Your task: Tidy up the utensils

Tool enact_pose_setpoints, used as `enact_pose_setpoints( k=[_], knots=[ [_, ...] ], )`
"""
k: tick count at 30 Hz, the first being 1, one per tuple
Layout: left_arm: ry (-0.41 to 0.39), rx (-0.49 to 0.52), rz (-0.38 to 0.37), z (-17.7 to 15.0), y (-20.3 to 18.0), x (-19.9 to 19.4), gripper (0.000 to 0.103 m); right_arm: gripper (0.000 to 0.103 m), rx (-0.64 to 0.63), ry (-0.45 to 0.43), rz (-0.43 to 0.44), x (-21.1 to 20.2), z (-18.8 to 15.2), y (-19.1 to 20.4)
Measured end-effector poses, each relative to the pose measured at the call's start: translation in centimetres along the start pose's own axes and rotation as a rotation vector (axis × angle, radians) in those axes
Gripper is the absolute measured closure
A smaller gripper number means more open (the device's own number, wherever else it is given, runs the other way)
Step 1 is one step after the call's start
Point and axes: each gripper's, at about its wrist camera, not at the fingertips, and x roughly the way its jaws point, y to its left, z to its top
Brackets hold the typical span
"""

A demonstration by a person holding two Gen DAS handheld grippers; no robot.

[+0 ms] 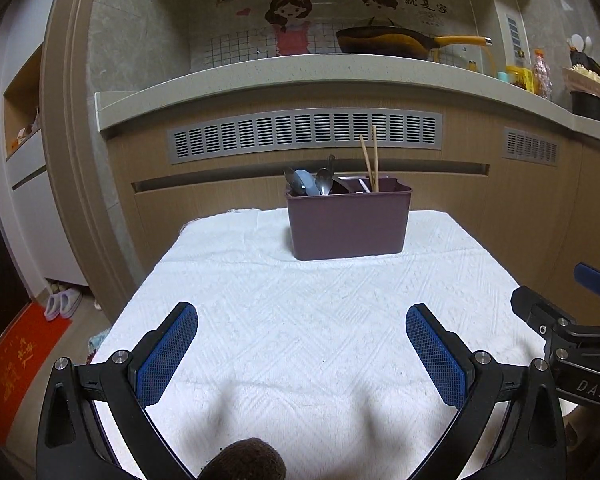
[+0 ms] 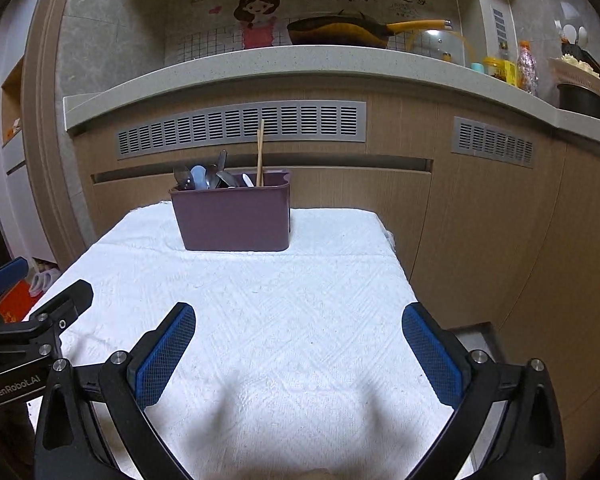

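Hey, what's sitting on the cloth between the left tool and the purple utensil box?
Nothing: only bare white cloth lies between the open left tool and the utensil box, as the left wrist view shows.

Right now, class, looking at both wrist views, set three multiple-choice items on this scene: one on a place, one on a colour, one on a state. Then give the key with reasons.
1. Where does the utensil caddy stand?
A. at the far end of the white cloth
B. on the kitchen counter
C. on the floor

2. What colour is the caddy?
A. white
B. dark purple
C. yellow

3. How do the right tongs stand?
A. shut on a spoon
B. shut with nothing in them
C. open with nothing in them

Key: 1 A, it sits on the cloth below the counter; 2 B, its walls are dark purple; 3 C, the blue pads stand wide apart over bare cloth.
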Motion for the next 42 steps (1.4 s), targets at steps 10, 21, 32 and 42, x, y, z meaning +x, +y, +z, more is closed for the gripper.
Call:
enact_pose_setpoints(
  k=[10, 21, 32, 42],
  knots=[
    [0.004, -0.005, -0.007, -0.04, 0.24, -0.01, 0.0, 0.0, -0.005, 0.009, 0.005, 0.09, -0.09, 0.13],
    [0.009, -0.011, -0.007, -0.14, 0.06, -0.3, 0.0, 0.0, -0.006, 0.01, 0.006, -0.01, -0.18, 0.2],
    [0.008, -0.011, -0.01, -0.17, 0.25, -0.28, 0.0, 0.0, -0.008, 0.005, 0.009, -0.23, -0.16, 0.32],
    [0.012, -0.016, -0.004, -0.33, 0.23, -0.35, 0.0, 0.0, -0.006, 0.009, 0.011, -0.36, -0.13, 0.46]
  ],
)
